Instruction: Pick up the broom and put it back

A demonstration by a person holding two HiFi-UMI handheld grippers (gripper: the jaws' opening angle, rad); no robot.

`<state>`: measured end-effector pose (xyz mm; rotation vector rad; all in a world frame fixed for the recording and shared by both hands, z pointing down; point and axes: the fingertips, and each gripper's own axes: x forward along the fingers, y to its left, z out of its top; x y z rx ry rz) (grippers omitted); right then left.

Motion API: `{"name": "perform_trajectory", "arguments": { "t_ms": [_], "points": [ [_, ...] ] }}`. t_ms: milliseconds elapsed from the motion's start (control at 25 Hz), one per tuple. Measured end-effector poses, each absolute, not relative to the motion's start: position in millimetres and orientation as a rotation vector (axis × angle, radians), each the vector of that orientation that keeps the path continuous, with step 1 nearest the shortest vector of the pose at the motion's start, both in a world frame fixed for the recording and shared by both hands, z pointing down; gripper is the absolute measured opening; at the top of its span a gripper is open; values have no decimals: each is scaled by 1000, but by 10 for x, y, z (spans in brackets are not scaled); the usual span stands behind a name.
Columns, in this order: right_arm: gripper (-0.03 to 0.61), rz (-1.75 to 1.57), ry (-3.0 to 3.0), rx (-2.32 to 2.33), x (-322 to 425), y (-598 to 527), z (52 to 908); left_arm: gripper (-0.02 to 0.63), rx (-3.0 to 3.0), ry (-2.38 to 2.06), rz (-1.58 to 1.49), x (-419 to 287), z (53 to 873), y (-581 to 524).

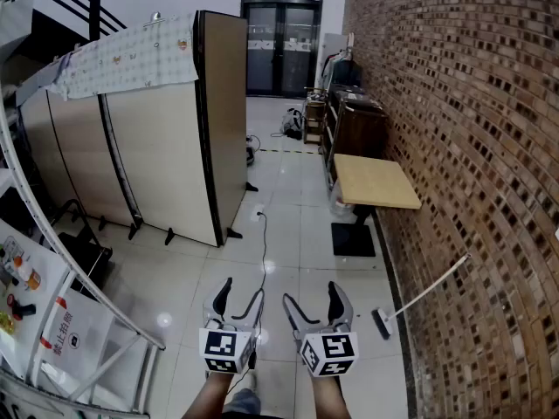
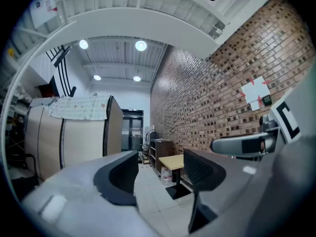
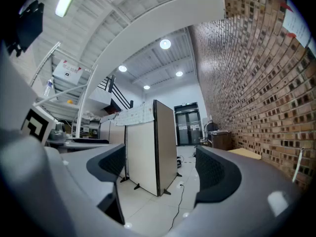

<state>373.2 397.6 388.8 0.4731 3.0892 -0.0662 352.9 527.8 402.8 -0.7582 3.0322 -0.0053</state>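
Hovering level, the left tool (image 1: pixel 242 293) and right tool (image 1: pixel 311 295) are both released, empty. The thin pale-handled broom with a dark head (image 1: pixel 425 288) leans on the brick wall (image 1: pixel 472 147), well apart; a glancing grab could topple it.

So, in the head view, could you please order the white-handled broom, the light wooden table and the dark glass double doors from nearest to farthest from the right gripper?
From the right gripper:
1. White-handled broom, just right, by the brick wall.
2. Light wooden table, farther ahead, right.
3. Dark glass double doors, far end.
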Motion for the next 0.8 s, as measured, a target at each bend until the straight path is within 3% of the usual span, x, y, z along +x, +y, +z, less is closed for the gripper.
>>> {"name": "perform_trajectory", "arguments": {
  "t_ms": [360, 800],
  "points": [
    [437, -198, 3015, 278, 2468, 4302, 3553, 296, -815, 2948, -39, 2232, 3672, 5831],
    [437, -152, 3102, 334, 1391, 4707, 3997, 296, -848, 3039, 108, 1056, 4159, 6166]
  ]
}}
